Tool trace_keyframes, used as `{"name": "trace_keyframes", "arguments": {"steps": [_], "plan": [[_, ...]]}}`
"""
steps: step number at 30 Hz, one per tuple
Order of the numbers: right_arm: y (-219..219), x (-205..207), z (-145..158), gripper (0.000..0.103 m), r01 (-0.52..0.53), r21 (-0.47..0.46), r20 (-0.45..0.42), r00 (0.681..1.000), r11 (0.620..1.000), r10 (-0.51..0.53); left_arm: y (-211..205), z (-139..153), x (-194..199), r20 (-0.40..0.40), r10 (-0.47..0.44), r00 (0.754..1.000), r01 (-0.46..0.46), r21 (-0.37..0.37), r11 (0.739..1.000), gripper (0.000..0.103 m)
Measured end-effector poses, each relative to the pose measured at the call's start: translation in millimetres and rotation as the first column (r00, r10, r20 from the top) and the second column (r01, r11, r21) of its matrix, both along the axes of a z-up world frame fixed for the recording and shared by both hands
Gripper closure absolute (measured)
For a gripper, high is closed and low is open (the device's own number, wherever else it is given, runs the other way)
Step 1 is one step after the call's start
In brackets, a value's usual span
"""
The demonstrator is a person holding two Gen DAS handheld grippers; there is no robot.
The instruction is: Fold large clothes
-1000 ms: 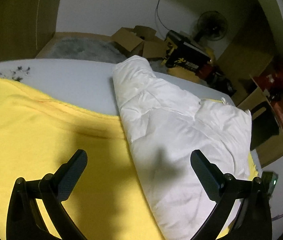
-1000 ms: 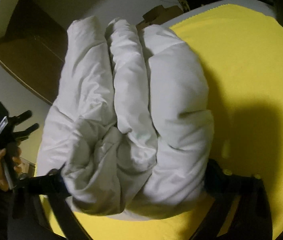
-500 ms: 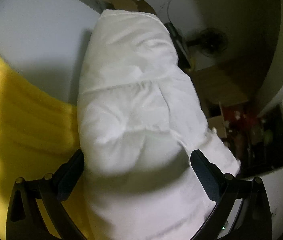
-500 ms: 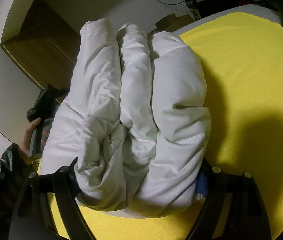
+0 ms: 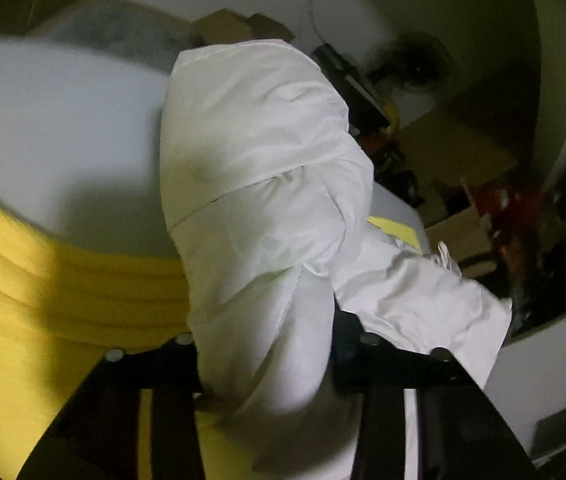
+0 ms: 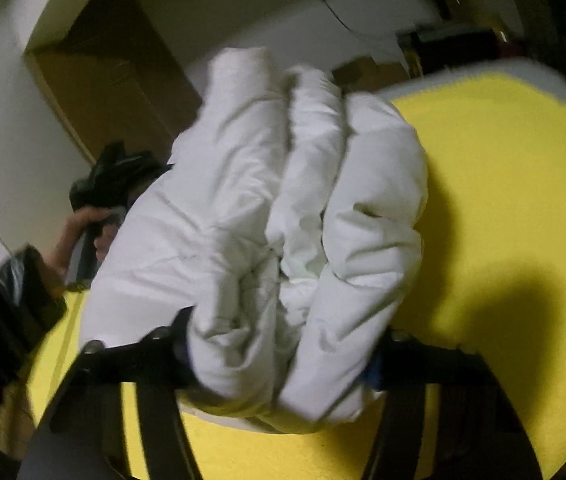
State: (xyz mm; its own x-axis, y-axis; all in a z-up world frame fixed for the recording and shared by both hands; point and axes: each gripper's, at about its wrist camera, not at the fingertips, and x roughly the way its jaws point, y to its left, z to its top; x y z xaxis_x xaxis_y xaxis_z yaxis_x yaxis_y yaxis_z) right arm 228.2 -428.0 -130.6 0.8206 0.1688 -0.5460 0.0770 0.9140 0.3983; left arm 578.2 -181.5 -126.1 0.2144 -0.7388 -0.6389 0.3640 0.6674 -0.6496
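A white puffy jacket (image 5: 259, 184) is folded into a thick bundle over a yellow cloth (image 5: 43, 320) on a white table. My left gripper (image 5: 263, 344) is shut on one end of the jacket; padding bulges between its fingers. My right gripper (image 6: 283, 344) is shut on the other end of the jacket (image 6: 295, 216), squeezing several stacked folds. The bundle is raised off the yellow cloth (image 6: 503, 208) at the right gripper. The left gripper (image 6: 115, 176) and the hand holding it show at the left of the right wrist view.
White table (image 5: 43, 120) beyond the yellow cloth. Cardboard boxes (image 5: 239, 28), a fan (image 5: 419, 64) and clutter stand behind the table. A wooden cabinet (image 6: 115, 84) stands at the wall.
My left gripper moved in over the jacket's end and shut on it. My right gripper kept its hold and the bundle lifted slightly.
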Motion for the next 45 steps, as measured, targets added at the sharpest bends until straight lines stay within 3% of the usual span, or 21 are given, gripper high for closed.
{"name": "trace_keyframes", "arguments": {"steps": [4, 10, 15, 20, 26, 27, 29, 30, 31, 32, 33, 34, 36, 37, 38, 40, 43, 45], "plan": [[21, -6, 17, 0.058, -0.044, 0.003, 0.040, 0.998, 0.999, 0.044, 29, 24, -7, 0.032, 0.028, 0.999, -0.027, -0.033, 0.999, 0.071], [77, -15, 60, 0.058, -0.118, -0.010, 0.058, 0.991, 0.993, 0.119, 90, 89, -30, 0.150, 0.026, 0.988, -0.023, -0.020, 1.000, 0.071], [131, -34, 86, 0.058, -0.187, -0.028, 0.080, 0.979, 0.982, 0.188, 157, 109, -62, 0.213, 0.046, 0.976, -0.045, -0.009, 0.999, 0.071], [184, -51, 73, 0.058, -0.250, -0.042, 0.032, 0.967, 0.967, 0.252, 206, 87, -91, 0.205, 0.069, 0.976, -0.079, 0.043, 0.996, 0.071], [223, -54, 21, 0.057, -0.262, -0.032, -0.107, 0.960, 0.965, 0.257, 225, 16, -95, 0.133, 0.087, 0.987, -0.101, 0.102, 0.990, 0.070], [226, -54, 15, 0.054, -0.257, -0.032, -0.115, 0.961, 0.966, 0.252, 225, 7, -96, 0.138, 0.084, 0.987, -0.099, 0.105, 0.990, 0.069], [226, -54, 12, 0.038, -0.226, -0.017, -0.109, 0.969, 0.974, 0.223, 222, 1, -93, 0.149, 0.088, 0.985, -0.103, 0.099, 0.990, 0.066], [227, -52, 10, 0.035, -0.206, -0.014, -0.132, 0.971, 0.979, 0.202, 221, 0, -91, 0.143, 0.084, 0.986, -0.098, 0.095, 0.991, 0.063], [229, -50, 8, 0.023, -0.197, -0.020, -0.156, 0.969, 0.980, 0.192, 220, 0, -90, 0.144, 0.080, 0.986, -0.095, 0.103, 0.990, 0.057], [230, -47, 8, 0.021, -0.187, -0.019, -0.176, 0.968, 0.982, 0.181, 217, 3, -88, 0.148, 0.079, 0.986, -0.097, 0.115, 0.989, 0.055], [230, -48, 10, 0.021, -0.179, -0.015, -0.176, 0.969, 0.984, 0.174, 218, 6, -89, 0.162, 0.085, 0.983, -0.108, 0.141, 0.984, 0.040], [231, -52, 14, 0.021, -0.168, -0.019, -0.177, 0.971, 0.986, 0.162, 220, 13, -92, 0.197, 0.097, 0.976, -0.131, 0.168, 0.977, 0.016], [230, -53, 25, 0.021, -0.154, -0.033, -0.172, 0.974, 0.988, 0.146, 228, 35, -108, 0.328, 0.128, 0.936, -0.198, 0.189, 0.962, 0.000], [230, -59, 32, 0.021, -0.142, -0.048, -0.169, 0.977, 0.989, 0.132, 233, 54, -124, 0.439, 0.133, 0.888, -0.245, 0.210, 0.946, 0.000], [224, -63, 35, 0.021, -0.136, -0.057, -0.168, 0.978, 0.989, 0.125, 233, 64, -134, 0.489, 0.135, 0.862, -0.274, 0.224, 0.935, 0.000], [222, -77, 46, 0.020, -0.111, -0.093, -0.167, 0.981, 0.989, 0.095, 241, 93, -171, 0.626, 0.140, 0.767, -0.365, 0.246, 0.898, 0.000], [238, -111, 82, 0.020, -0.062, -0.271, -0.031, 0.998, 0.961, 0.055, 252, 120, -229, 0.722, 0.178, 0.669, -0.472, 0.228, 0.851, 0.000], [255, -139, 112, 0.016, -0.023, -0.365, 0.084, 0.995, 0.931, 0.057, 261, 133, -270, 0.733, 0.234, 0.639, -0.546, 0.218, 0.809, 0.000]]}}
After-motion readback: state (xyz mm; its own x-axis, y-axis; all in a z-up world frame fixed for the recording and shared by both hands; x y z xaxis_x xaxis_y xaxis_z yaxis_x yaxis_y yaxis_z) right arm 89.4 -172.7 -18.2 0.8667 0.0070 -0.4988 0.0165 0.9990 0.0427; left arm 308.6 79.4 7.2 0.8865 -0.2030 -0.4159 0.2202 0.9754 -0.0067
